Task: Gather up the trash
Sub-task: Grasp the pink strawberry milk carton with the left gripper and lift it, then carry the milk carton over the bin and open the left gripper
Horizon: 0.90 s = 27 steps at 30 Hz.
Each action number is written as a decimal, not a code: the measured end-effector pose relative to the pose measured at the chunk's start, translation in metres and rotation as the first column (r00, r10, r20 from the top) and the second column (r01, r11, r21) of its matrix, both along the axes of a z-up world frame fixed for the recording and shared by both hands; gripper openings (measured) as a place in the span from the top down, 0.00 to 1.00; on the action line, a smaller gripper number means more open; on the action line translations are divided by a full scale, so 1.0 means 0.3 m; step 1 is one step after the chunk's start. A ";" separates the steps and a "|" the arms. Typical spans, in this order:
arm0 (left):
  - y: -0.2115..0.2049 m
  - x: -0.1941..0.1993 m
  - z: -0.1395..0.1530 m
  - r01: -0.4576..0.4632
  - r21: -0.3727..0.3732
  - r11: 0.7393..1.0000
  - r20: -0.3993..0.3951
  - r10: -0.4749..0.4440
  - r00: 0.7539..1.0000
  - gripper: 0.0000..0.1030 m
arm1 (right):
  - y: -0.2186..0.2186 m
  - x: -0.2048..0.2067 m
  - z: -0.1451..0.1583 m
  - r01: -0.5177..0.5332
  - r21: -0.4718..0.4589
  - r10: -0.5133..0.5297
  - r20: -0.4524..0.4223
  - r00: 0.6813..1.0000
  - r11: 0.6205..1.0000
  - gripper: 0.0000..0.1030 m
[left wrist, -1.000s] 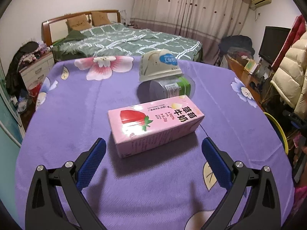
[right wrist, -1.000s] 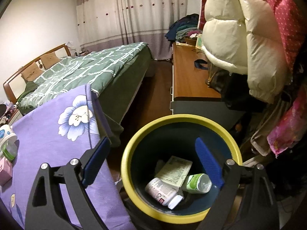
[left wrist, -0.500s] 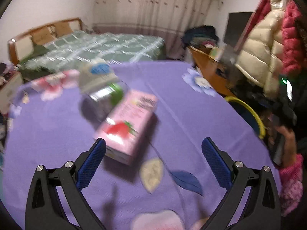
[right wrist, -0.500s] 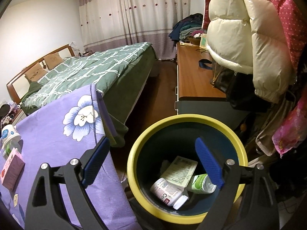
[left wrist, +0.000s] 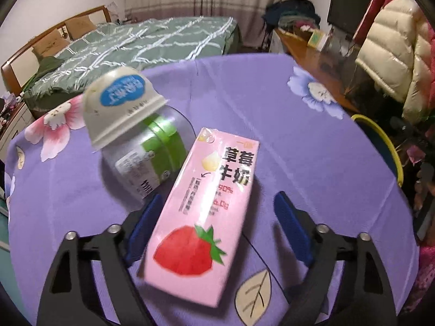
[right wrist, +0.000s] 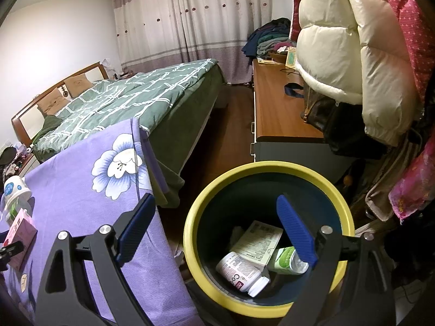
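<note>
Pink strawberry milk carton (left wrist: pixel 206 212) flat on purple cloth, beside bottle (left wrist: pixel 146 160)

A round counter (left wrist: pixel 285 141) under a purple flower-print cloth carries a pink strawberry-milk carton (left wrist: pixel 206 214) lying flat near the front, with a clear green-labelled plastic jar (left wrist: pixel 146 157) on its side just left, touching a white paper cup (left wrist: pixel 122 108).

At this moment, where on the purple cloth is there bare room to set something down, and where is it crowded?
Bare: the cloth right of the pink carton, out to the blue flower and the bin's yellow rim; also the near left edge. Crowded: the middle left, where the cup leans on the clear bottle, tight against the carton, which lies between the left gripper's jaws.
</note>
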State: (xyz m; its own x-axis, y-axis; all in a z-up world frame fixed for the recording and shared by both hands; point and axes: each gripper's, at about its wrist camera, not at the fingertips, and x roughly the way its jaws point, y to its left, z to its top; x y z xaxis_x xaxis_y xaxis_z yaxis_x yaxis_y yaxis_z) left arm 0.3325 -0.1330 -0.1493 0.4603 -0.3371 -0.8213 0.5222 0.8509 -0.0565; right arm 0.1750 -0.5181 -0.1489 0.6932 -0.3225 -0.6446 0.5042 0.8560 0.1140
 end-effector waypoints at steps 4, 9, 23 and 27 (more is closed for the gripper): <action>-0.033 0.013 -0.027 0.008 0.017 1.000 -0.027 -0.008 1.000 0.49 | 0.004 0.002 0.000 -0.005 0.002 0.005 0.002 1.000 1.000 0.16; -0.075 -0.033 -0.013 0.030 0.023 0.999 -0.015 -0.029 0.999 0.51 | 0.004 -0.006 0.004 -0.015 0.004 0.015 0.014 1.000 1.000 0.16; -0.522 -0.202 0.136 0.254 -0.053 0.966 0.052 -0.251 0.967 0.51 | -0.145 -0.238 0.090 0.018 -0.013 -0.017 0.066 0.998 1.000 0.16; -0.745 -0.239 0.151 0.342 -0.068 0.937 0.055 -0.339 0.939 0.51 | -0.225 -0.328 0.096 0.051 -0.013 -0.050 0.058 0.997 0.999 0.16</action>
